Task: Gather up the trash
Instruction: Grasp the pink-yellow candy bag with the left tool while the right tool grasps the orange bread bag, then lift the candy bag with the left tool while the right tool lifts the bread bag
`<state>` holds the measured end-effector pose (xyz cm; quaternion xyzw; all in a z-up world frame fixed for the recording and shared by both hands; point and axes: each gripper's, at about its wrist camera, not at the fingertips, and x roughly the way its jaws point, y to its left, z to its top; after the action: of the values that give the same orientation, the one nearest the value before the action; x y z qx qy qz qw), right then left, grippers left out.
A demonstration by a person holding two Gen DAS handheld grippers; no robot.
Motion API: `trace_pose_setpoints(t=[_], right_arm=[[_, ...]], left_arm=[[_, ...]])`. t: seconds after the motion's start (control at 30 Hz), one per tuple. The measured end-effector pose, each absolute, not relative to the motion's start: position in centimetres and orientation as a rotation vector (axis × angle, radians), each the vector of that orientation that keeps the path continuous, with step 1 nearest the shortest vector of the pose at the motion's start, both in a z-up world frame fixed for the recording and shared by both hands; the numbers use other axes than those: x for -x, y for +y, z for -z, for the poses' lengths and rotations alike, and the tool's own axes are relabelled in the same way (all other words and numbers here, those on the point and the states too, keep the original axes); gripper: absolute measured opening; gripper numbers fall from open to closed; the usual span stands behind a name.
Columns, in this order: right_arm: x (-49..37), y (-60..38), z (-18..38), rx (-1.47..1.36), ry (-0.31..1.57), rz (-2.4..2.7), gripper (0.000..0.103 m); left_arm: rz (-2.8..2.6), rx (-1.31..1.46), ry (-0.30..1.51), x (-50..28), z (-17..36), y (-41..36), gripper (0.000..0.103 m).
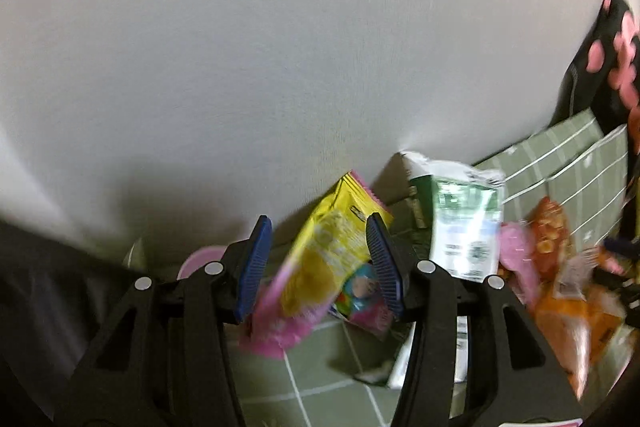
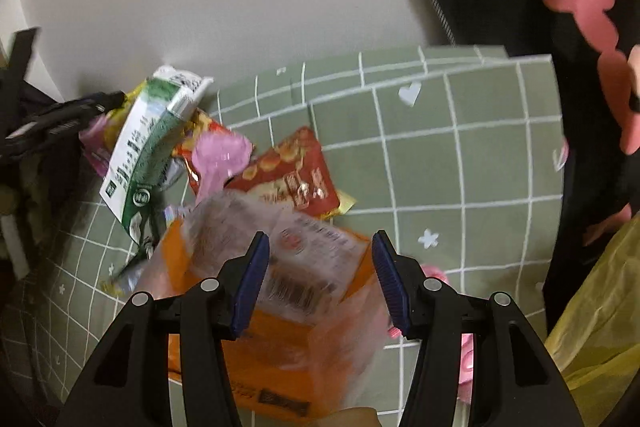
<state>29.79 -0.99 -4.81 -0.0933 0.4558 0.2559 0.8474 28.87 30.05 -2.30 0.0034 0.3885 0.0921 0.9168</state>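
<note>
Soft, even indoor light, fairly dim, no glare. Pale wall (image 1: 280, 47) evenly lit, dark shadow pooled at its base left of the yellow-pink wrapper (image 1: 320, 259). Motion blur smears that wrapper, the milk carton (image 1: 468, 223) and the orange packet (image 2: 288, 307). Fisheye bends grid lines of the green cloth (image 2: 460, 155); black vignette at corners.

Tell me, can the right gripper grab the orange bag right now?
Probably yes. The right gripper is open, and the orange bag lies right between and below its fingers on the green checked cloth, with nothing covering it.
</note>
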Motion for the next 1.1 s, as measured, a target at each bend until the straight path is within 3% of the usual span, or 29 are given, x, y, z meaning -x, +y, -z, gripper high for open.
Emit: trace_pose_setpoints(t=[0.23,0.3,0.37,0.43,0.87,1.1], right_arm=[[-30.8,-3.1,2.7,0.156,0.922,-0.500,0.050],[-30.6,-3.9,2.5,0.140,0.922,-0.493,0.050],[-30.4,-4.3,2.4,0.133,0.917,-0.488,0.050],[-30.1,-4.5,2.2,0.130,0.912,-0.490,0.050],[-28.6,-4.9,1.2,0.112,0.867,-0.528,0.050],[-28.3,-5.8,1.2,0.072,0.877,-0.563,0.050]], left_arm=[[-0.186,-0.089,0.897,-30.6,4.9,29.4,0.046],[-0.190,-0.063,0.917,-30.6,5.3,29.5,0.037],[-0.194,-0.025,0.935,-30.6,5.5,29.9,0.017],[-0.191,0.022,0.930,-30.1,5.1,30.2,0.009],[-0.106,0.285,0.787,-22.0,-1.2,29.9,0.007],[0.005,0.367,0.844,-21.2,-1.1,27.1,0.007]])
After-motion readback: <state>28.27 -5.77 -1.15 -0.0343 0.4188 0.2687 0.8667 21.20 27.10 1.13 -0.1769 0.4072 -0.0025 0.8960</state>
